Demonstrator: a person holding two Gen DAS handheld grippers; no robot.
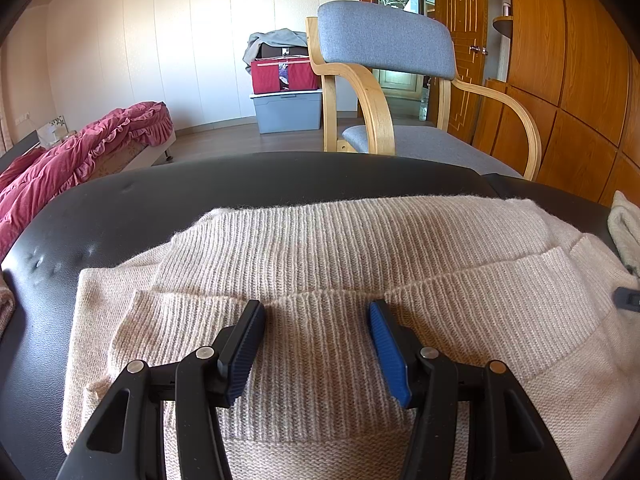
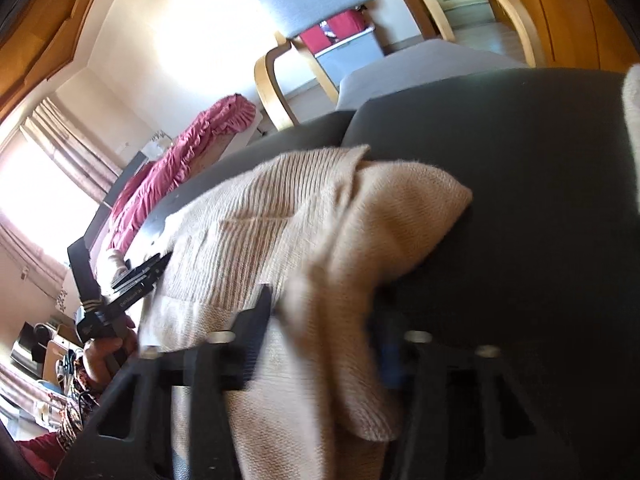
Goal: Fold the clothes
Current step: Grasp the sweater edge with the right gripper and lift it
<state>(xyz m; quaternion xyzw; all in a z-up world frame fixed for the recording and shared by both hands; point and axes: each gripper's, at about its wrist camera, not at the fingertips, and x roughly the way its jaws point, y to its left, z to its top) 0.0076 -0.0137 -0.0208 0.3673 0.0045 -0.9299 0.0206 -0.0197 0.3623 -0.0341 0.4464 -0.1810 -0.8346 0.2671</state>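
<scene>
A cream ribbed sweater (image 1: pixel 320 248) lies spread on a black leather surface (image 1: pixel 140 208). My left gripper (image 1: pixel 316 314) is open low over the sweater's ribbed band, with one blue pad (image 1: pixel 386 344) on each side and nothing pinched. In the blurred, tilted right wrist view, the sweater (image 2: pixel 320 240) is bunched and raised in a fold. My right gripper (image 2: pixel 322 326) stands with its fingers wide apart and sweater fabric draped between them. The left gripper (image 2: pixel 140 276) shows at the sweater's far left, held by a person's hand (image 2: pixel 108 352).
A second pale garment (image 1: pixel 624 232) lies at the surface's right edge. Behind stand a wooden armchair with grey cushions (image 1: pixel 384 40), a grey bin under a red box (image 1: pixel 288 112), a bed with red bedding (image 1: pixel 80 148) and wooden cabinets (image 1: pixel 560 60).
</scene>
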